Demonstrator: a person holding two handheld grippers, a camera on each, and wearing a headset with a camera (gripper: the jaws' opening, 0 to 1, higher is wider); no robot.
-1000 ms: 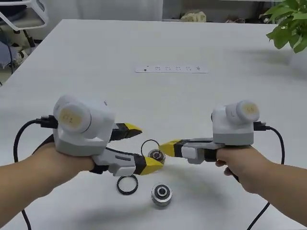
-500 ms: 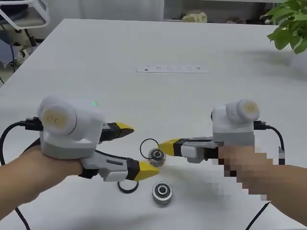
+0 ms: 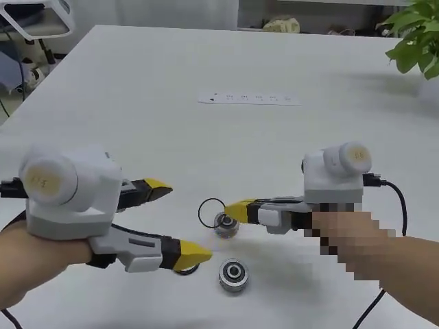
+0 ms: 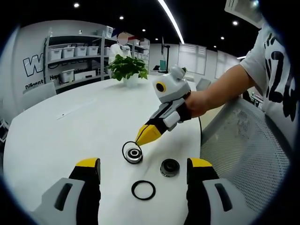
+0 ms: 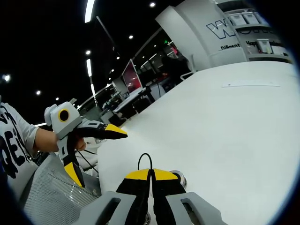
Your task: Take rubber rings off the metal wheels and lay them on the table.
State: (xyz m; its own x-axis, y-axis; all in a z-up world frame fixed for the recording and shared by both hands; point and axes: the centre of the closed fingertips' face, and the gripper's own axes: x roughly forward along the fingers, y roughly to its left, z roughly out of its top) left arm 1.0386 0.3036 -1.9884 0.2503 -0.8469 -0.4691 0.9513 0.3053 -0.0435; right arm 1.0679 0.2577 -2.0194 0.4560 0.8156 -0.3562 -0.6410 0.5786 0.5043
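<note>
A small metal wheel (image 3: 225, 223) (image 4: 135, 153) lies on the white table (image 3: 226, 144). A black rubber ring (image 3: 210, 209) (image 5: 144, 161) hangs loosely around it. My right gripper (image 3: 233, 209) (image 5: 150, 174) is shut, pinching that ring at its edge. A second wheel (image 3: 233, 274) (image 4: 169, 167) stands nearer me, with its rubber ring on it. A loose ring (image 3: 185, 269) (image 4: 143, 190) lies flat on the table, partly hidden under my left gripper's lower jaw. My left gripper (image 3: 177, 219) (image 4: 144, 162) is open, left of the wheels, holding nothing.
A white power strip (image 3: 243, 99) lies mid-table, farther back. A green plant (image 3: 415, 41) stands at the far right and a chair (image 3: 34, 20) beyond the far left corner. A black cable (image 3: 398, 205) trails from the right gripper.
My left gripper has drawn back to the left, away from the wheel, still open. The right gripper has held its place on the ring.
</note>
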